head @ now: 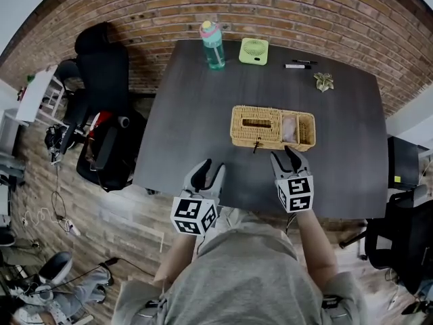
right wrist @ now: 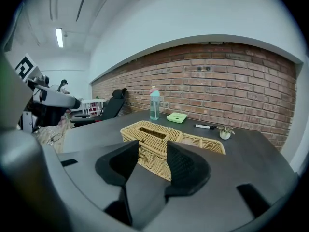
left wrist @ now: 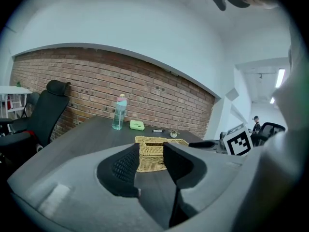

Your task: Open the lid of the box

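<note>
- L gripper (head: 211,167): jaws apart, nothing btwn them; aims fwd, slightly down, over near table (head: 179,124) edge.
- R gripper (head: 283,156): jaws apart, empty; same tilt.
- Wicker box (head: 256,138): just ahead of R gripper, ahead-right of L; lid (head: 257,122) down.

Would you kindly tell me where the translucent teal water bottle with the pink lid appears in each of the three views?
Head view: teal water bottle stands at the far edge of the table, upper centre, left of the light green square fan.
Left gripper view: bottle left of centre, fan to its right.
Right gripper view: bottle at centre, fan to its right.
Shared landmark: the fan, beside the bottle in every view.
</note>
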The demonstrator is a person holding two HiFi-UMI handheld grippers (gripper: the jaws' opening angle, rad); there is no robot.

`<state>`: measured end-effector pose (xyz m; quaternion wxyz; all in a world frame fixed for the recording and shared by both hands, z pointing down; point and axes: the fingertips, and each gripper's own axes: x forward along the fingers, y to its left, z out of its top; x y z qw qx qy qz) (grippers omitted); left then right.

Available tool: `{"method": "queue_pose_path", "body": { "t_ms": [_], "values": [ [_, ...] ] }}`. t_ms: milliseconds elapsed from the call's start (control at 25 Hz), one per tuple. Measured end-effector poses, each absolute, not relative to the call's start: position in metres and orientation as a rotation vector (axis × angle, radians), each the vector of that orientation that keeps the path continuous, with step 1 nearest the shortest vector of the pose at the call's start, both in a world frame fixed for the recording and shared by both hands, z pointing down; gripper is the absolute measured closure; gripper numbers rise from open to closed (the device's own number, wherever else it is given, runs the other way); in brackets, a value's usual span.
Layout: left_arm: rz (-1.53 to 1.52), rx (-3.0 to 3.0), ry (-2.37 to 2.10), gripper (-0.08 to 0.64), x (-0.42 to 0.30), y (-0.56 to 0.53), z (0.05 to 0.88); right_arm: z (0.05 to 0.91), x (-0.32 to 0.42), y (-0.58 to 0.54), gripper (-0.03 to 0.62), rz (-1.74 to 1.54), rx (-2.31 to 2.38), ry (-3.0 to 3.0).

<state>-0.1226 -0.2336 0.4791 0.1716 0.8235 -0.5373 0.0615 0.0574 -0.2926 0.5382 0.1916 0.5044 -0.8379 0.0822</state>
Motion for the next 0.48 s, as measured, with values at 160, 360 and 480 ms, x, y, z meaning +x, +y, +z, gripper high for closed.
{"method": "queue_pose_path", "body": {
  "t_ms": [160, 360, 480],
  "values": [
    [0.180, 2.334, -1.519, 0.405, -0.124, -0.253, 0.479, 0.553, 0.061, -0.310, 0.411, 0.225, 1.404, -2.304],
    [0.179, 2.329, -1.520, 0.405, -0.127, -0.270, 0.477, 0.570, 0.062, -0.322, 0.400, 0.220, 1.369, -2.244],
    [0.178, 2.330, -1.522, 0.405, -0.130, -0.277, 0.474, 0.575, 0.061, -0.328, 0.396, 0.215, 1.368, -2.217]
  ]
}}
